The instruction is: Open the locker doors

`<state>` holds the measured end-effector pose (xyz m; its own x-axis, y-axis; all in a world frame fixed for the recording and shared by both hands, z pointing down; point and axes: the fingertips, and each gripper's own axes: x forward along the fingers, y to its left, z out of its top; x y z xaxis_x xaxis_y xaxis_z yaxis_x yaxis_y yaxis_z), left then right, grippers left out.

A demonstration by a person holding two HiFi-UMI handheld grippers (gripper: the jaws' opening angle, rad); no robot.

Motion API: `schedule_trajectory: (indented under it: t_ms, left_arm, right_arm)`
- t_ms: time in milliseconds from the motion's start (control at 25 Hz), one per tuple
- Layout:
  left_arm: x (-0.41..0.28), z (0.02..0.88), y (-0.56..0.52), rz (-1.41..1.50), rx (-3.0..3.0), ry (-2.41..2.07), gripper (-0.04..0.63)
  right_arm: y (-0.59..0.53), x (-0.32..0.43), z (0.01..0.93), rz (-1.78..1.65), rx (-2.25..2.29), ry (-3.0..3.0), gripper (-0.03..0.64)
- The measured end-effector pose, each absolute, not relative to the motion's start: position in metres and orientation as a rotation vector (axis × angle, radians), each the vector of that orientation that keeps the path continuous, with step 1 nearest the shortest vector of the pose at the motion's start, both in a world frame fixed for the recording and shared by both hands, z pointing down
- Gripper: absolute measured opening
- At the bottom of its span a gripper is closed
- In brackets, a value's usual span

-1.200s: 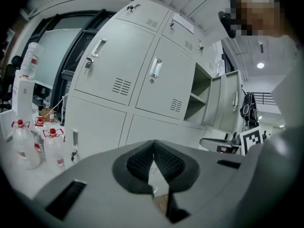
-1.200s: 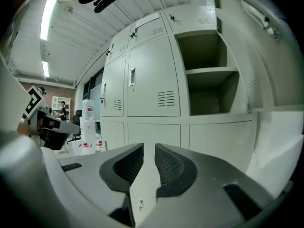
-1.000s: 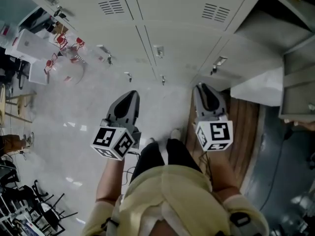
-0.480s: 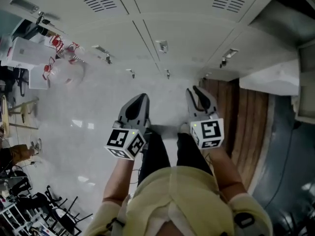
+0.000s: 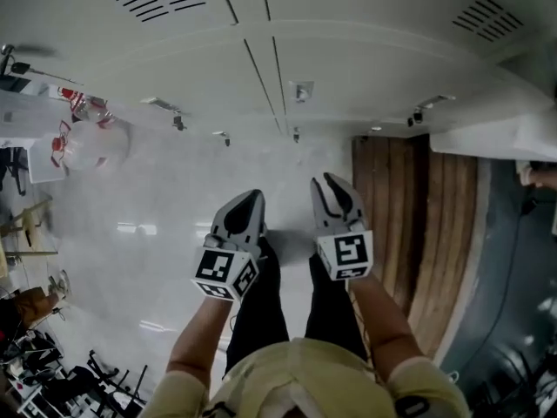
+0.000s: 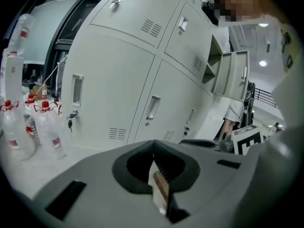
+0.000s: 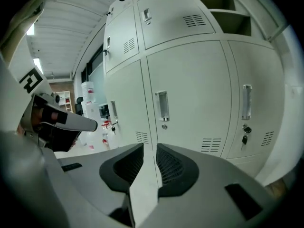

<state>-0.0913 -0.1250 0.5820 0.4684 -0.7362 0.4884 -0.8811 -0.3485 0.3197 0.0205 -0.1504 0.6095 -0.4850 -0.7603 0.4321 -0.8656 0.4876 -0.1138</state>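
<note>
A bank of pale grey lockers [image 5: 261, 24] fills the top of the head view. Its lower doors are closed, with recessed handles [image 7: 162, 106] and small keys [image 7: 245, 132] hanging below them. My left gripper [image 5: 247, 200] hangs low in front of the lockers, its jaws shut tip to tip with nothing held [image 6: 153, 142]. Just to its right, my right gripper [image 5: 325, 184] stands open by a narrow gap, empty [image 7: 149, 148], and points at the closed lower door with the middle handle. Neither gripper touches a door. One upper door [image 6: 235, 75] stands open.
Several water bottles [image 6: 45, 127] stand on the floor at the lockers' left end [image 5: 78, 138]. A wooden floor strip [image 5: 418, 216] runs on the right. A person [image 6: 232, 118] stands beside the open locker. My legs are below the grippers.
Both grippers have sunk lower and drawn closer together. The view has moved nearer the lockers, so the lower doors and their handles loom larger.
</note>
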Motion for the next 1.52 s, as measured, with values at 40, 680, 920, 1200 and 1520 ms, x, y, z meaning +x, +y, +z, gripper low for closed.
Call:
schedule_trajectory:
  t_ms: [40,680,920,1200,1520]
  left_arm:
    - [-0.097,0.593,-0.128,0.348,2.166,-1.343,0.003]
    - [-0.138,0.753,-0.141,0.339,2.027,-1.357,0.002]
    - [-0.149,0.806,-0.145,0.368,2.018,-1.397,0.002]
    - [-0.158,0.849,-0.157,0.352,2.007,-1.469,0.003]
    - [-0.166,0.88,-0.18,0.311,2.0,-1.541,0.002]
  right_arm:
    - [-0.151,0.013,0.619,0.446,1.371,-2.403,0.072]
    - [-0.178,-0.032,0.779,0.492,1.304,-2.308,0.072]
    - [-0.202,-0.031,0.832,0.477,1.38,-2.28,0.072]
    - [-0.223,-0.03,0.891,0.425,1.326,-2.267,0.072]
    - [-0.254,-0.02,0.94,0.416,1.401,-2.228,0.072]
